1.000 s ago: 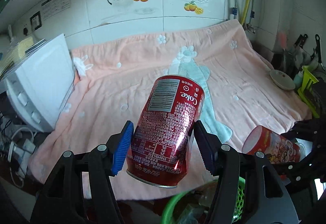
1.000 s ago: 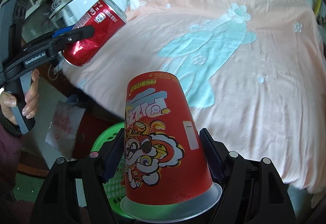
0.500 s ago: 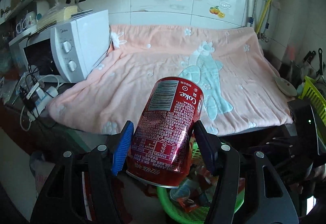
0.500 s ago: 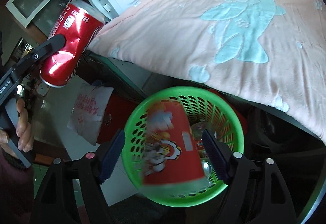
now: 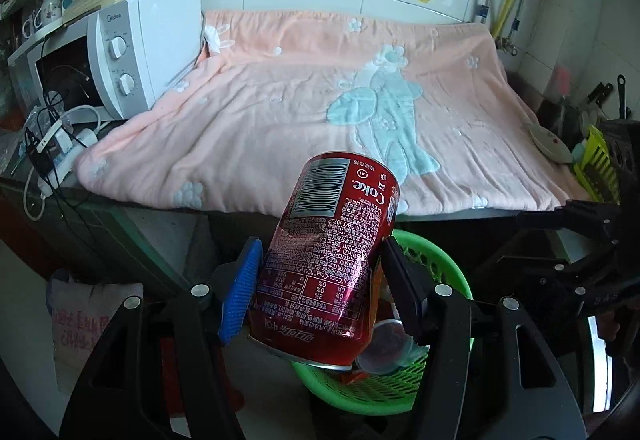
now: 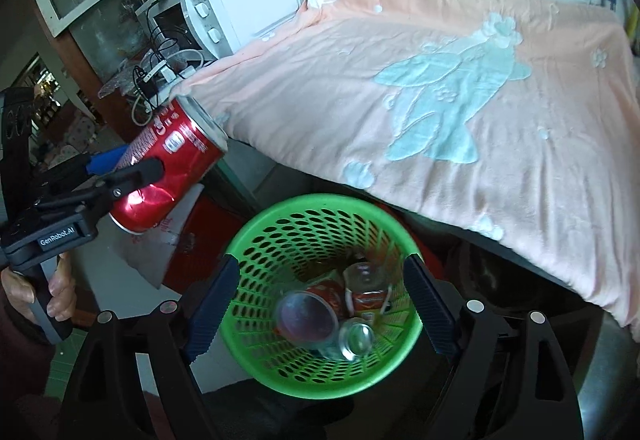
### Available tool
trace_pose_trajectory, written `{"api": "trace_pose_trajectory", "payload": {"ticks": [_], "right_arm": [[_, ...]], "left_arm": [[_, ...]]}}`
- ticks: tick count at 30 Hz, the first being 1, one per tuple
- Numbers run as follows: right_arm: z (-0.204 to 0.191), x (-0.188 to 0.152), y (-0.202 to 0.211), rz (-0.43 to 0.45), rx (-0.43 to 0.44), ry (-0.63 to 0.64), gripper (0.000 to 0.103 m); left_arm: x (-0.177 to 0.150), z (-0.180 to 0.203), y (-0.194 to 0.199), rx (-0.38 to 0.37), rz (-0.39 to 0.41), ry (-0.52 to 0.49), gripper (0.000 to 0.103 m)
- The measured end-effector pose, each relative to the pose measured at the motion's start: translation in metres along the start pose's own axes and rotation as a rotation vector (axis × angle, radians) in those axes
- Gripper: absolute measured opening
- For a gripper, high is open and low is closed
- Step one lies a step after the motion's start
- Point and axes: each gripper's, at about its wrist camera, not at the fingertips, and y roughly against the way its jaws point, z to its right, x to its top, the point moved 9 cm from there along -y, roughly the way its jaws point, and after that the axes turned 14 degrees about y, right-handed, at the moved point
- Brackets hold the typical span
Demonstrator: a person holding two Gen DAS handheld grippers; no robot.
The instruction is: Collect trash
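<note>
My left gripper (image 5: 320, 280) is shut on a red Coke can (image 5: 332, 252), tilted, held just left of and above a green mesh basket (image 5: 448, 272) on the floor. The can (image 6: 168, 164) and left gripper (image 6: 120, 168) also show in the right wrist view. My right gripper (image 6: 320, 296) is open and empty directly above the basket (image 6: 280, 216). The red paper cup (image 6: 310, 310) lies inside the basket with a clear cup (image 6: 356, 336) and other trash.
A counter covered by a pink blanket (image 5: 320, 88) runs behind the basket. A white microwave (image 5: 144, 44) and a power strip with cables (image 5: 52, 144) sit at its left end. A plastic bag (image 5: 84, 324) lies on the floor at left.
The red paper cup left my right gripper and dropped into the basket; the right gripper is now open. The left gripper carried the can back off the counter toward the basket.
</note>
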Motion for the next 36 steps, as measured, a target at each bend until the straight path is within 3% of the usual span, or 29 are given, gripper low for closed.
{"api": "trace_pose_trajectory", "payload": {"ticks": [5,13,15,26,36], "right_arm": [[0.008,-0.017,0.010,0.000,-0.047,-0.013,0.084],[0.015,-0.039,0.019,0.000,-0.047,-0.071,0.084],[0.017,-0.042,0.020,0.003,-0.049,-0.079,0.084],[0.020,-0.051,0.029,0.016,-0.072,-0.103,0.084],[0.026,-0.044,0.044,0.040,-0.162,-0.099,0.089]], "left_arm": [[-0.020,0.012,-0.021,0.000,-0.064,-0.031,0.061],[-0.038,0.022,-0.049,-0.021,-0.138,-0.043,0.064],[-0.039,0.024,-0.052,-0.025,-0.150,-0.038,0.069],[-0.029,0.036,-0.033,-0.004,-0.100,-0.046,0.085],[-0.006,0.043,0.002,0.017,0.012,-0.033,0.098]]}}
